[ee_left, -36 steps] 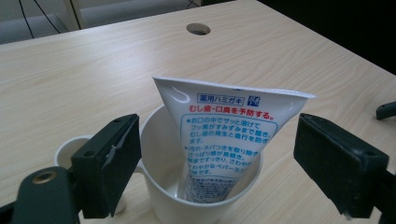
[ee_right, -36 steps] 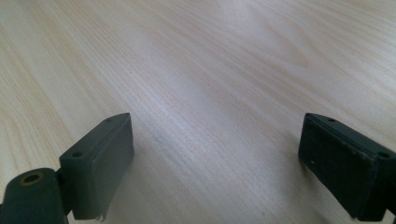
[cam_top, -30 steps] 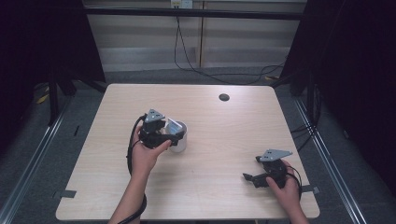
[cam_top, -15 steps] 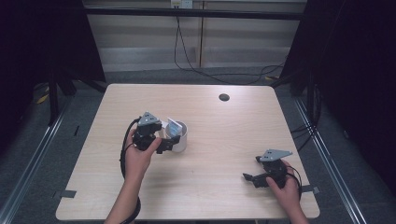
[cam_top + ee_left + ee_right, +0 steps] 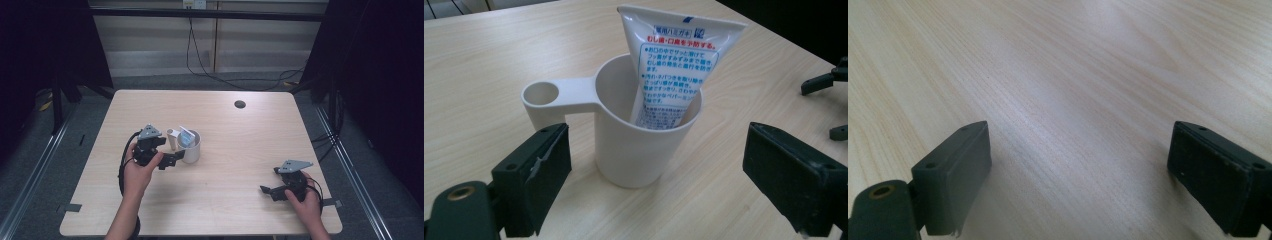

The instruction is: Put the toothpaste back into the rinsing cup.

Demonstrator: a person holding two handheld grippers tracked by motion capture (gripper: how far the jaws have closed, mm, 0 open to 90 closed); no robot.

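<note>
A white cup [image 5: 191, 150] with a side handle [image 5: 172, 134] stands upright left of the table's middle. A white toothpaste tube [image 5: 186, 135] leans inside it. My left gripper [image 5: 171, 151] sits just left of the cup, jaws pointing at it. In the left gripper view the cup [image 5: 644, 145] and the tube [image 5: 674, 75] stand a little ahead of the left gripper [image 5: 659, 167], which is open and holds nothing. My right gripper [image 5: 270, 180] rests near the table's front right corner. In its own view the right gripper [image 5: 1078, 165] is open over bare wood.
A small black round hole [image 5: 240, 104] marks the wooden table [image 5: 260, 135] near its far edge. Cables [image 5: 200, 60] run on the floor behind the table. Dark curtains stand on both sides. The right gripper's jaws [image 5: 824, 82] show far off in the left gripper view.
My left gripper has drawn back a little to the left and toward the person, away from the cup. The cup, the tube and the right gripper have stayed put.
</note>
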